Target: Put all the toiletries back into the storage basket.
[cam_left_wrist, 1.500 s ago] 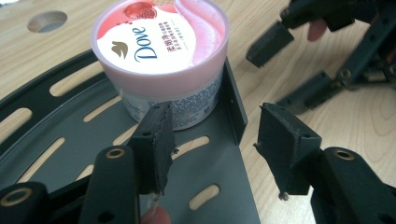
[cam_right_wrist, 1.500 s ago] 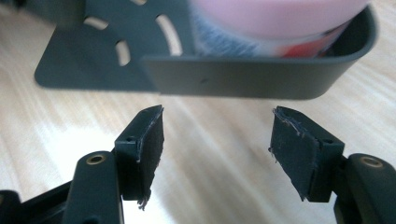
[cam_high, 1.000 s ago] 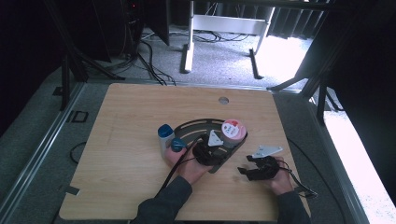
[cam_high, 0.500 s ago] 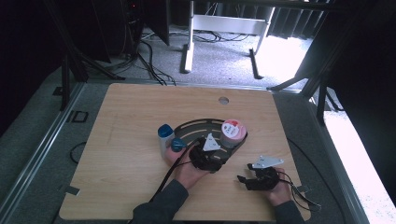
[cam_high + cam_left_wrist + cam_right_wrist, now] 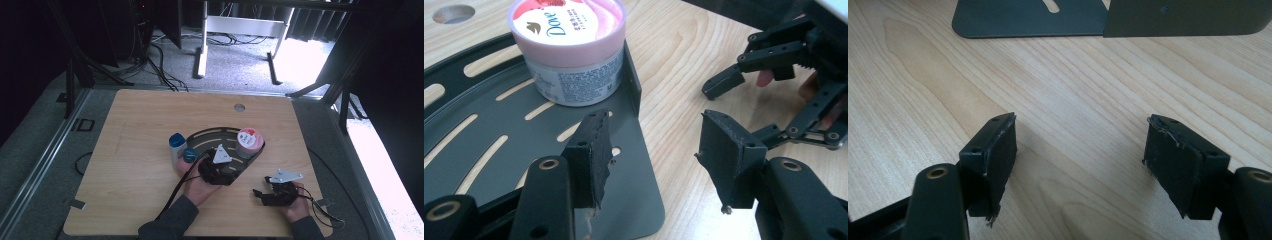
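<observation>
A dark slotted metal tray (image 5: 210, 137) lies in the middle of the wooden table, with a pink-lidded Dove jar (image 5: 249, 141) standing upright at its right end. My left gripper (image 5: 232, 172) hovers over the tray's near right corner (image 5: 634, 200). It is open, its jaws have just been closing a little, and nothing is between them. The jar (image 5: 569, 50) stands beyond its fingertips. My right gripper (image 5: 259, 194) is low over bare wood, right of the tray and apart from it. It is open, its jaws have just been opening, and only tabletop lies between them (image 5: 1080, 140).
A white bottle with a blue cap (image 5: 176, 145) and a small blue round thing (image 5: 189, 154) sit at the tray's left edge. A cable hole (image 5: 239, 107) is near the table's far edge. The tray's upright lip (image 5: 1188, 17) faces the right gripper.
The right hand has drawn back toward the near edge of the table. The left hand has shifted slightly nearer along the tray. The jar and bottle have not moved.
</observation>
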Action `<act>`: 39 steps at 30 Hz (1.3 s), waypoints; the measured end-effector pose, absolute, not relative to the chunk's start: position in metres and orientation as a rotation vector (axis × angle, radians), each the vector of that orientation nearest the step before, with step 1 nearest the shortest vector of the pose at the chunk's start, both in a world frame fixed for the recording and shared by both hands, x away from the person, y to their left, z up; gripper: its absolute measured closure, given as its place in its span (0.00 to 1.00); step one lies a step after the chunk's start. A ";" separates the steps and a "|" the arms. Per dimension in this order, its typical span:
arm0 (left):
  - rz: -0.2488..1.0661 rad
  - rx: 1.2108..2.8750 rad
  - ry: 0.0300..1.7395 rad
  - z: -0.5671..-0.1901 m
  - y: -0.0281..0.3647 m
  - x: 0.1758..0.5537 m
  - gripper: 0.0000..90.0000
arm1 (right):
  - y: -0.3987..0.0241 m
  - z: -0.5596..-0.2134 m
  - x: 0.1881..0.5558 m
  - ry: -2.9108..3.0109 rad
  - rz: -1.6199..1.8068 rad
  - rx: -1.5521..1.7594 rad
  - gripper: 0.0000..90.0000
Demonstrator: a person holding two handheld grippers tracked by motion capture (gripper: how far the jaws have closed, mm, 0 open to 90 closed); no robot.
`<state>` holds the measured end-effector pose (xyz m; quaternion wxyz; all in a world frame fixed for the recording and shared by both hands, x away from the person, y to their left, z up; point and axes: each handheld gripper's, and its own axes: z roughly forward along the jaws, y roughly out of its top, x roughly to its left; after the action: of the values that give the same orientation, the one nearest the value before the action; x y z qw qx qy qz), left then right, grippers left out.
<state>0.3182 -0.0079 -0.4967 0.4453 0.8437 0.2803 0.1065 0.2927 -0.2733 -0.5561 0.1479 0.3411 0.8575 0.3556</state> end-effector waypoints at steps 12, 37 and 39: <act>0.233 2.068 0.704 -0.494 0.004 0.311 0.50 | -0.276 -0.560 0.291 2.447 1.066 0.971 0.28; 0.290 2.081 0.713 -0.491 0.032 0.286 0.49 | -0.275 -0.560 0.291 2.475 1.066 0.948 0.22; 0.291 2.084 0.716 -0.490 0.035 0.285 0.50 | -0.275 -0.560 0.291 2.475 1.066 0.948 0.22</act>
<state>0.2852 0.0352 -0.4900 0.4435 0.8403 0.2887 0.1174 0.2913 -0.2745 -0.5600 0.1418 0.3285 0.8576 0.3694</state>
